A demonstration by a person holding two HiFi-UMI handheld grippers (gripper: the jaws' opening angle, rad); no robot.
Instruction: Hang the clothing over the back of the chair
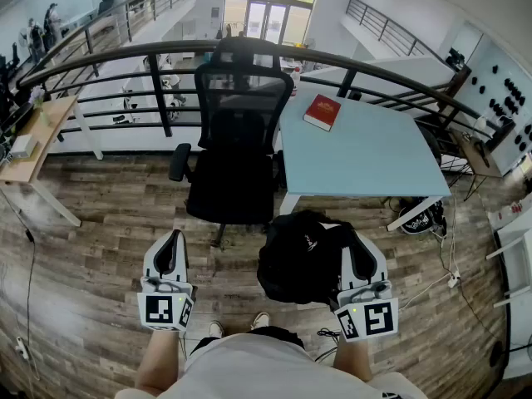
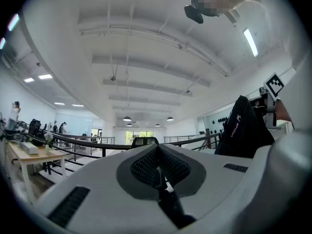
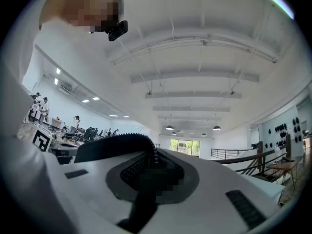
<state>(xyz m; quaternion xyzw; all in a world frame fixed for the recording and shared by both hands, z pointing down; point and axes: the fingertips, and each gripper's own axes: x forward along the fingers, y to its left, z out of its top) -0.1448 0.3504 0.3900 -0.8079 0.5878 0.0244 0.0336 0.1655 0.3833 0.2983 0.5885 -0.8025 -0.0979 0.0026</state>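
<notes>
At the bottom of the head view, the right gripper (image 1: 359, 256) has its jaws closed on the clothing (image 1: 299, 256), a dark bundle that hangs at lower centre, just left of the gripper. In the right gripper view a toothed black edge of the fabric (image 3: 112, 147) sits pinched between the jaws. The left gripper (image 1: 172, 243), at lower left, has its jaws together and grips nothing; its own view shows only the bare pads meeting (image 2: 157, 167).

The step in hand looks like the carry — the garment is lifted and well apart from its target. The chair (image 1: 237, 131) stands in the upper middle of the frame with its seat front toward the person and nothing on its backrest.

The next move likely calls for bringing the bundle up over the top edge of the backrest. The free left gripper could take a second hold to spread the cloth, so that it drapes rather than slides off in a lump.

Beyond, at upper right, a pale table (image 1: 366, 156) carries a red book (image 1: 322, 111). No container shows in any view.
</notes>
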